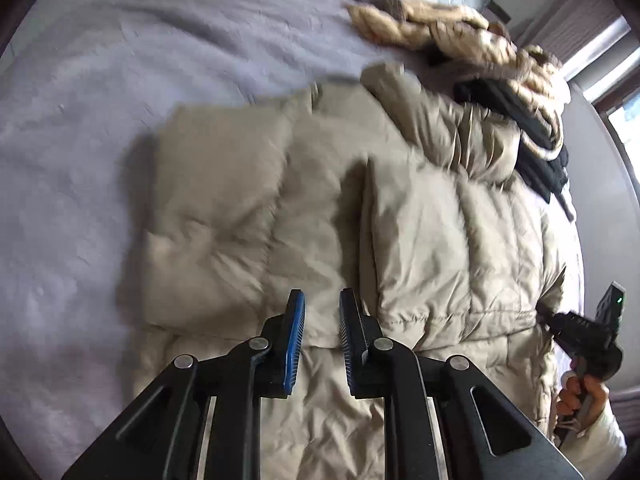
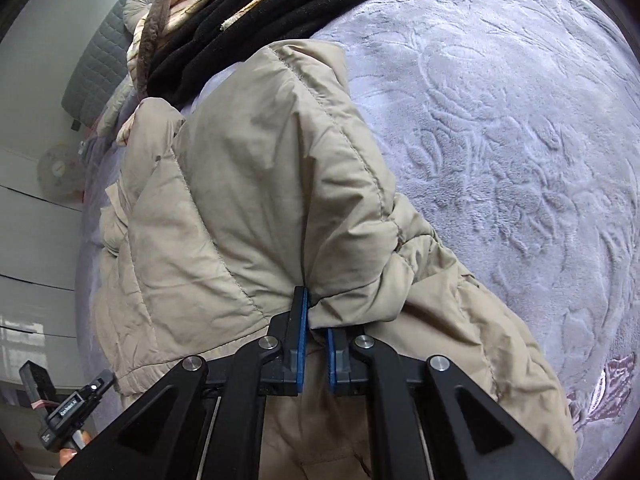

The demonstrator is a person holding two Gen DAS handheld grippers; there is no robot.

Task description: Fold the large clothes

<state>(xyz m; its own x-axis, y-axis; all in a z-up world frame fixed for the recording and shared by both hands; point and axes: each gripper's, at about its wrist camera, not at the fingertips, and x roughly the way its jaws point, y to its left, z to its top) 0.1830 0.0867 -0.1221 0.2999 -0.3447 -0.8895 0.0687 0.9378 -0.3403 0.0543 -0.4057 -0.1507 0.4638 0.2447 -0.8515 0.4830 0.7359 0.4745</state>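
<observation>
One beige quilted puffer coat point(image 1: 400, 208) lies spread on the lilac plush bed cover point(image 1: 100, 140). The right tongs point(image 2: 316, 320) are clenched on a bunched coat edge; the left tongs point(image 1: 322, 312) hover released. The fabric probably handles light, puffy and slippery; take hold at seams or hems.

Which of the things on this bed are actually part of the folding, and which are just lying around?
Part of the job:
- beige puffer coat, spread on the bed
- right gripper, shut on a coat fold
- left gripper, open above the coat

Just lying about:
- black garment
- cream striped garment
- round cushion
- lavender blanket underneath
</observation>
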